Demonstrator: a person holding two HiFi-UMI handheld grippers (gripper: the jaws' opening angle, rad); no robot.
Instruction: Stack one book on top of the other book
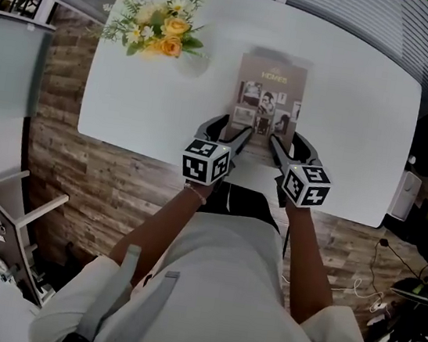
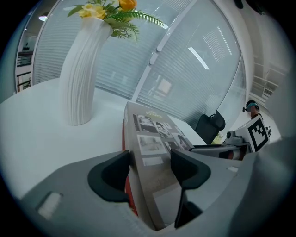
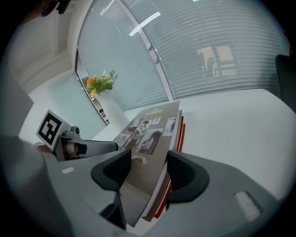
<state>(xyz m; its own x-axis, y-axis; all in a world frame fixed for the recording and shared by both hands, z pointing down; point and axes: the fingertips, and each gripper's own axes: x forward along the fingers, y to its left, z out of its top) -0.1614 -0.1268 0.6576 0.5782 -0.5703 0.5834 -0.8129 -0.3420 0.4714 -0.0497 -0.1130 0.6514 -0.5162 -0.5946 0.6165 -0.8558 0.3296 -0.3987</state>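
Note:
A brown book (image 1: 270, 95) with photos on its cover lies lengthwise on the white table (image 1: 346, 129). The left gripper (image 1: 232, 129) holds its near left corner and the right gripper (image 1: 291, 144) its near right corner. In the left gripper view the jaws (image 2: 150, 169) press on the brown book (image 2: 152, 134), and a red book (image 2: 124, 139) shows right under it. In the right gripper view the jaws (image 3: 148, 171) clamp the brown book (image 3: 148, 134) above the red book's edge (image 3: 181, 132). Whether the red book is also gripped I cannot tell.
A white ribbed vase of yellow flowers (image 1: 159, 28) stands at the table's far left, left of the books. A dark chair (image 2: 210, 127) sits beyond the far side. A small cabinet (image 1: 10, 217) stands on the wooden floor at the left, and cables lie at the right.

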